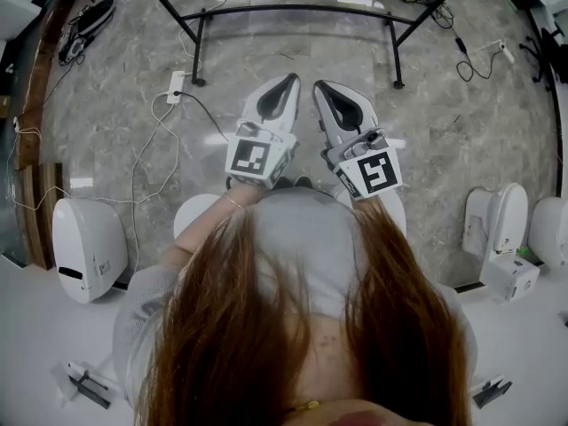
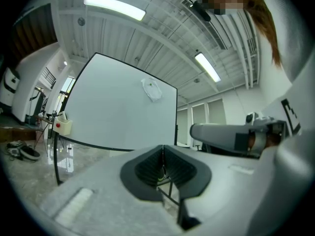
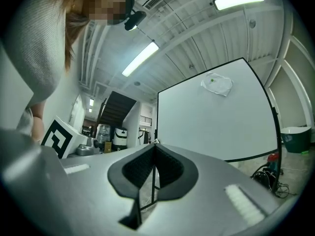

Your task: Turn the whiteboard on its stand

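Observation:
The whiteboard [image 2: 118, 107] stands upright ahead of me, a white panel in a black frame with a crumpled white cloth [image 2: 151, 89] stuck near its top; the right gripper view shows the whiteboard [image 3: 216, 117] too. Its black stand base [image 1: 293, 11] crosses the marble floor at the top of the head view. My left gripper [image 1: 288, 80] and right gripper [image 1: 319, 85] hang side by side close to my body, short of the stand. Both are shut, with nothing between the jaws of the left gripper [image 2: 163, 149] or the right gripper [image 3: 155, 145].
A power strip [image 1: 176, 85] with a white cable lies on the floor left of the stand. Shoes [image 1: 84, 27] sit at the far left, dark cables [image 1: 461, 51] at the upper right. White machines [image 1: 87, 247] [image 1: 497, 220] flank me. A red-and-white box [image 2: 63, 126] hangs beside the board.

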The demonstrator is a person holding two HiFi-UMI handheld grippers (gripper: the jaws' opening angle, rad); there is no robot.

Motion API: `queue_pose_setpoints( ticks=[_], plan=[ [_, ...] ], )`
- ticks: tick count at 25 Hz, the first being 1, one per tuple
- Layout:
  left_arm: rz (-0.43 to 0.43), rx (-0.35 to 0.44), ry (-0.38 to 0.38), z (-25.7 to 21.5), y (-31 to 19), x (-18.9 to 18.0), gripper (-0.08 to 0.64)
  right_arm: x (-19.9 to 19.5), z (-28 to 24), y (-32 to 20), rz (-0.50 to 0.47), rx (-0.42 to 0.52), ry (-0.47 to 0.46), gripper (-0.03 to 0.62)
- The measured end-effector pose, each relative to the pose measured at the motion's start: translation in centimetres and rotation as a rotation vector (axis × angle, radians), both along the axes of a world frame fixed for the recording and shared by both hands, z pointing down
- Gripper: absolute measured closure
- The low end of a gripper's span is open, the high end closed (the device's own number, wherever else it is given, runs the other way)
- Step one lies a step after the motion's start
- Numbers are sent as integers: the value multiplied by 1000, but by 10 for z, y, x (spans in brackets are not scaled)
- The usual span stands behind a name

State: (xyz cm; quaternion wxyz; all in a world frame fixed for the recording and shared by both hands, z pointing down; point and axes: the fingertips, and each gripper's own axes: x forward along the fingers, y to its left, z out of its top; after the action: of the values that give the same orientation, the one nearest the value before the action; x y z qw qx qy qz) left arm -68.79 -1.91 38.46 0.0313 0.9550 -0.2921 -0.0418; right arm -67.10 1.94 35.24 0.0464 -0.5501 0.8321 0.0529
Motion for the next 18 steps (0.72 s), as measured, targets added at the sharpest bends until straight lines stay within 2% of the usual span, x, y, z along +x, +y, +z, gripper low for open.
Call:
queue_pose_setpoints(
  ticks=[8,12,18],
  plan=[
    [-27,-10,-35,15,-2,22,561,28,20,-1,-24,-32,-46,589],
    [-45,20,-38,8,-27,29,561,38,28,-24,-20,-51,-70,589],
    [-22,-33,-38,30,-87,56,561,70,43,-90,19,-77,-88,589]
  ],
)
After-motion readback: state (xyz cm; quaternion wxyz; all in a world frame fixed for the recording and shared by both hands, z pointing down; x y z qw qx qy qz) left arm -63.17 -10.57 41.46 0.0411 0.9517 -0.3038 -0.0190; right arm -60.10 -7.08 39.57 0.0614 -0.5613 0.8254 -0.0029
